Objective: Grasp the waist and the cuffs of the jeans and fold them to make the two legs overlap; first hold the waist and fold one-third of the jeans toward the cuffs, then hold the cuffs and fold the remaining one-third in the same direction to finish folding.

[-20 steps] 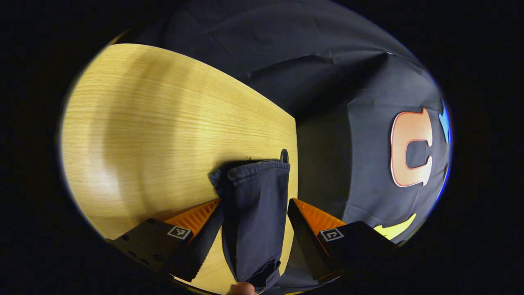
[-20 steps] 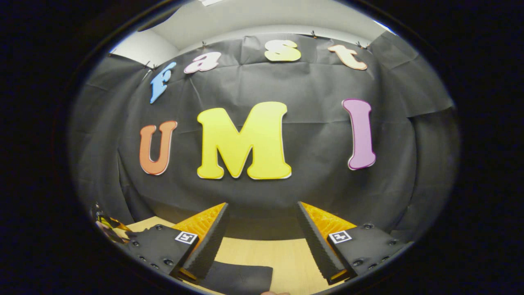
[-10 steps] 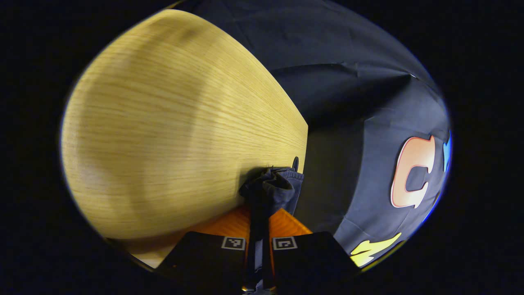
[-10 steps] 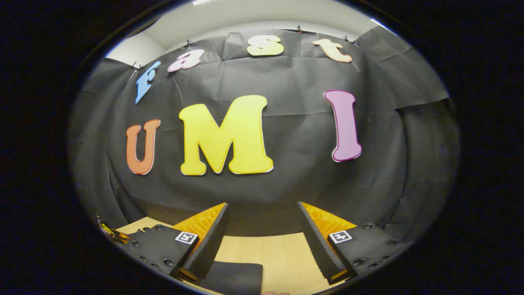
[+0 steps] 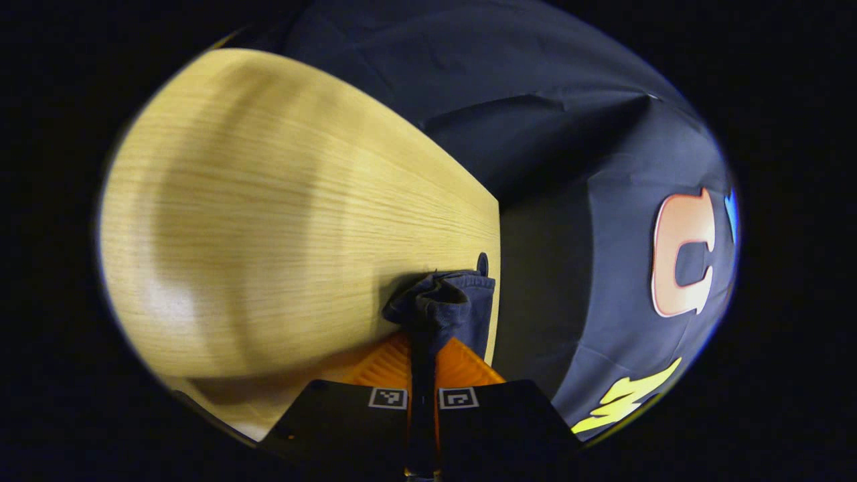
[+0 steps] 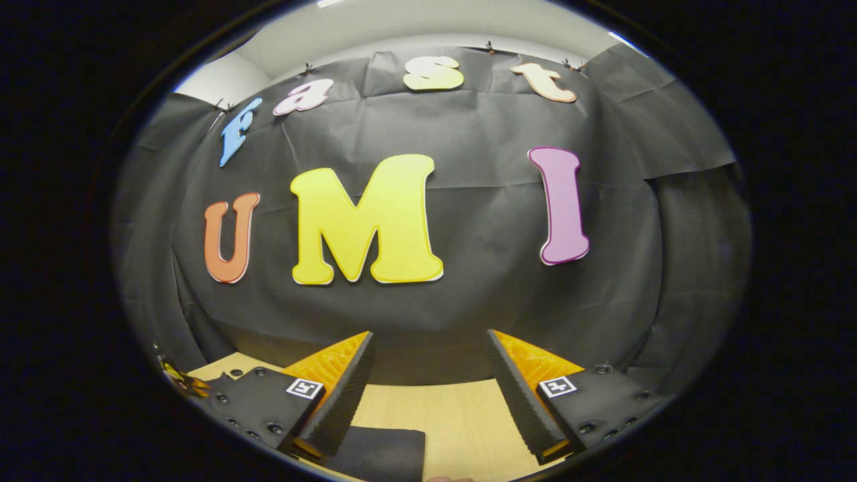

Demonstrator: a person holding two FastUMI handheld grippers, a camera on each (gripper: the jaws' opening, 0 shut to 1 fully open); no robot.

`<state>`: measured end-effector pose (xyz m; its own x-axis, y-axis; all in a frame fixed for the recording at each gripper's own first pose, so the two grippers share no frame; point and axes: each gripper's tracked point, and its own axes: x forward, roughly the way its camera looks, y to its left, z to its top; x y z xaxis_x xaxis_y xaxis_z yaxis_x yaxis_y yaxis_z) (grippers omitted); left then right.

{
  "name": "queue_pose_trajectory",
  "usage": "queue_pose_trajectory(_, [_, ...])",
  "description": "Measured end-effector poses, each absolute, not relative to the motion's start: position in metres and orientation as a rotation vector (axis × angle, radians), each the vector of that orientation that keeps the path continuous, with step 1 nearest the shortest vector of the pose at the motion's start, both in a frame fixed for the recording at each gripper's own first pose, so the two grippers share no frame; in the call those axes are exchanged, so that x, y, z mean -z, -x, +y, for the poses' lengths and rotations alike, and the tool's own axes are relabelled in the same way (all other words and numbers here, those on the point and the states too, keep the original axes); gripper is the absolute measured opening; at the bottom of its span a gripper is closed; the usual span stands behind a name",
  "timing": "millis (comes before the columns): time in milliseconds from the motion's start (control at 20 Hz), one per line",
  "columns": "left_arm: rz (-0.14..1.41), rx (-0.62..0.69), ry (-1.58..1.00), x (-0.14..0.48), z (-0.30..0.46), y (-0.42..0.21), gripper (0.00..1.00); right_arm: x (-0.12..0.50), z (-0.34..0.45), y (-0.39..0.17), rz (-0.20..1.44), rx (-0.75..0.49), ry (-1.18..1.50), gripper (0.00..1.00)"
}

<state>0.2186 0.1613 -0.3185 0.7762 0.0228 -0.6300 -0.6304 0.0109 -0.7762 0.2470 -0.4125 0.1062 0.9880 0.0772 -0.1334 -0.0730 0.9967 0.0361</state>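
Observation:
In the left gripper view, my left gripper [image 5: 422, 345] is shut on the dark blue jeans cuffs [image 5: 445, 304], which bunch up just ahead of the fingertips near the edge of the wooden table [image 5: 268, 221]. In the right gripper view, my right gripper [image 6: 428, 365] is open above the table [image 6: 462, 415], its fingers spread wide with nothing between them. A dark piece of the jeans [image 6: 378, 452] lies flat on the table below the left finger. How the rest of the jeans lie is hidden.
The table's right edge runs close by the cuffs in the left gripper view, with a small dark round hole [image 5: 482, 262] beside them. Black cloth wall [image 5: 569, 201] stands past that edge, and also behind the table [image 6: 469, 308] in the right gripper view.
My left gripper has gone from open around the cuffs to shut on them, bunching the fabric. The right gripper has stayed open and shifted only slightly.

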Motion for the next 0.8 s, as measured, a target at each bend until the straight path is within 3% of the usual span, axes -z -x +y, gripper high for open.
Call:
queue_pose_trajectory(450, [0.492,-0.339,0.893,0.193,0.119,-0.256,0.03,-0.111,-0.429,-0.240,0.148,-0.051,-0.064,1.00])
queue_pose_trajectory(800, [0.427,-0.077,0.598,0.105,0.010,-0.287,0.03,-0.118,-0.462,-0.227,0.145,-0.008,-0.094,1.00])
